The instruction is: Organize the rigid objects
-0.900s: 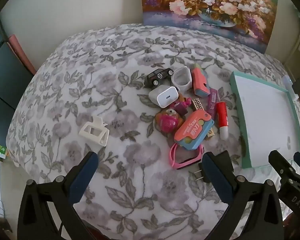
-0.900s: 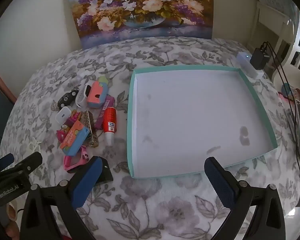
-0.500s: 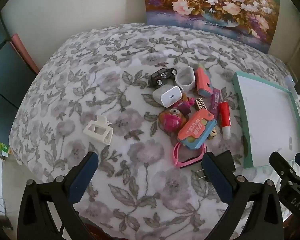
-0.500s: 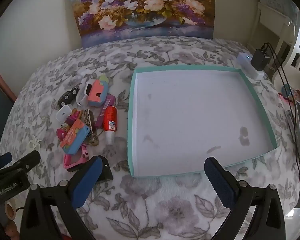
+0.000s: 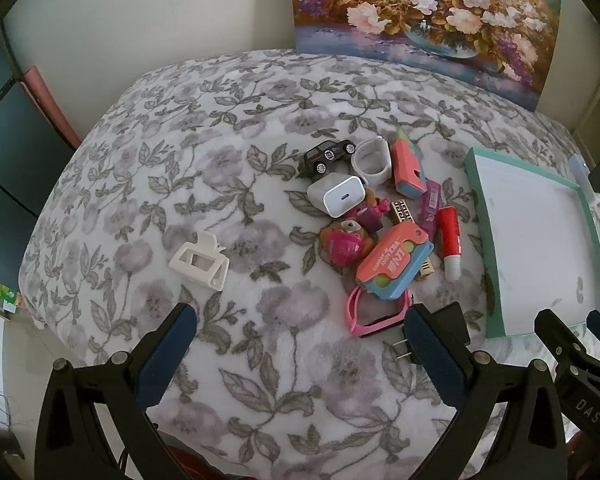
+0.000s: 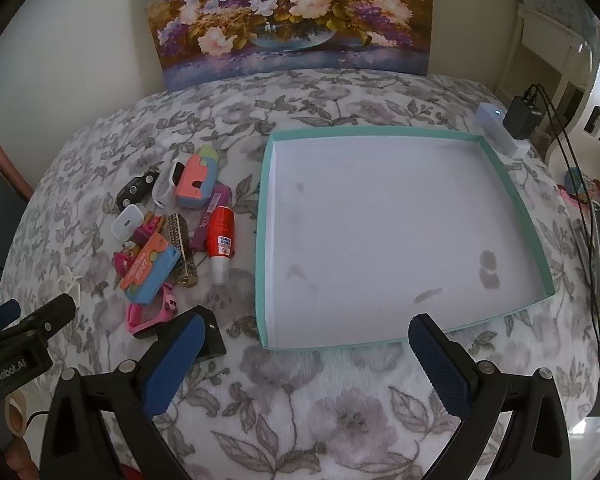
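Observation:
A pile of small rigid objects lies on the floral cloth: a black toy car (image 5: 326, 156), a white charger cube (image 5: 336, 195), a white ring-shaped case (image 5: 373, 161), an orange-and-blue box (image 5: 394, 261), a red tube (image 5: 449, 242), a pink frame (image 5: 374, 316) and a black plug (image 5: 446, 322). A white hair clip (image 5: 199, 261) lies apart to the left. An empty teal-rimmed tray (image 6: 262, 216) sits right of the pile. My left gripper (image 5: 298, 344) is open and empty, just short of the pile. My right gripper (image 6: 306, 354) is open and empty at the tray's near edge.
A flower painting (image 6: 288, 16) leans on the wall behind the table. A white power strip with a black adapter (image 6: 520, 114) and cables lie past the tray's far right corner. The table edge drops off at left and front.
The left view has pulled back a little, so the pile looks farther away. The right gripper has hardly moved. Both stay open.

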Demonstrator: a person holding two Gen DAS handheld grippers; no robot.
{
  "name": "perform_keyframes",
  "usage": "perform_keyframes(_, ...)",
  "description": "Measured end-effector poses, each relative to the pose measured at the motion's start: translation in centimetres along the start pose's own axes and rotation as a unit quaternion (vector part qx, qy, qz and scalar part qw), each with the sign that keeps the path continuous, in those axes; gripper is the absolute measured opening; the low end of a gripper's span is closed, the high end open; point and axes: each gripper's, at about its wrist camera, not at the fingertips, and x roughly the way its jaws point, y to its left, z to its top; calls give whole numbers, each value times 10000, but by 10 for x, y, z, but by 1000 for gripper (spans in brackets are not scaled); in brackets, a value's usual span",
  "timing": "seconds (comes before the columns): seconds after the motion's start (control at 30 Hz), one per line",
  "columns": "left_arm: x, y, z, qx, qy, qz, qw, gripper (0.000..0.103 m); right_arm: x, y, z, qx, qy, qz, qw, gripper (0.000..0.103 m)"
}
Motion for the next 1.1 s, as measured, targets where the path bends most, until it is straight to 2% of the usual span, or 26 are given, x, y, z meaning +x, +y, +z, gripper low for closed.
perform_keyframes(1.1, 0, 3, 0, -5, 8, 58, 10000, 103, 2, 1, 0, -6, 45, -17, 10000, 103)
